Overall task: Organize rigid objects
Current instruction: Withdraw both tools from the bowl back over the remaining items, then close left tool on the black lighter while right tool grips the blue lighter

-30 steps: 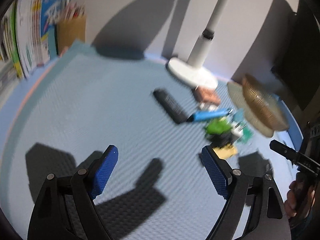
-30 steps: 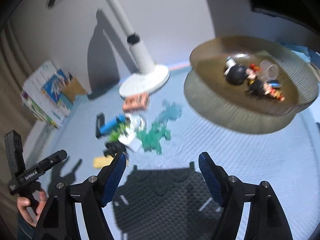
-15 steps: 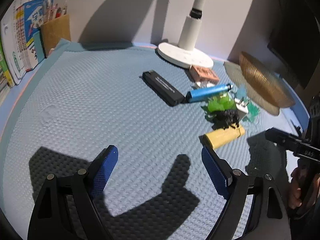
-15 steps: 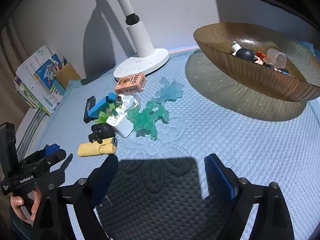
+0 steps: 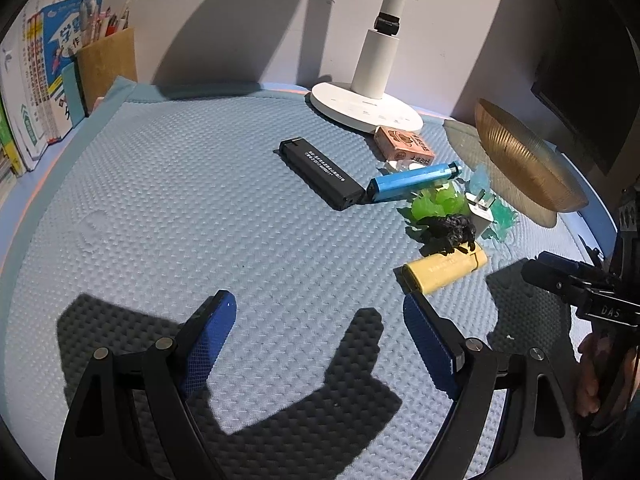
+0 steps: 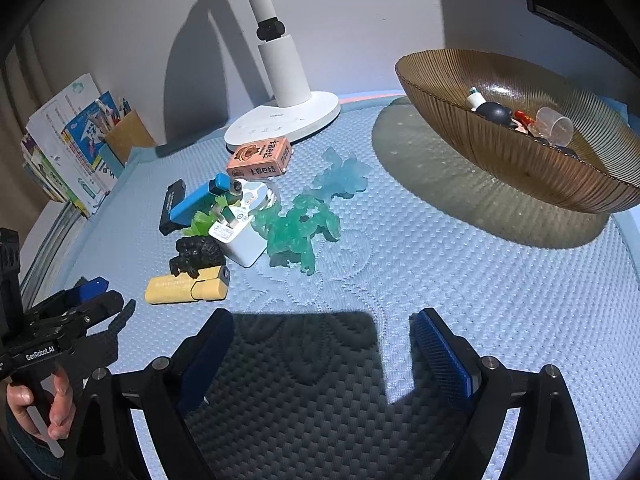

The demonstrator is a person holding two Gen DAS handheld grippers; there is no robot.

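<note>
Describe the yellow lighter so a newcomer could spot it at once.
Start at the white lamp base and follow the cluttered pile toward the camera. At its near end, under a black lumpy figure, lies the yellow lighter, the pile's only yellow piece.

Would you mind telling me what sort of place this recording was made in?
Probably a home study desk: a white desk lamp stands by the wall, books and a pen holder sit at one side, and a dark monitor shows at the other.
</note>
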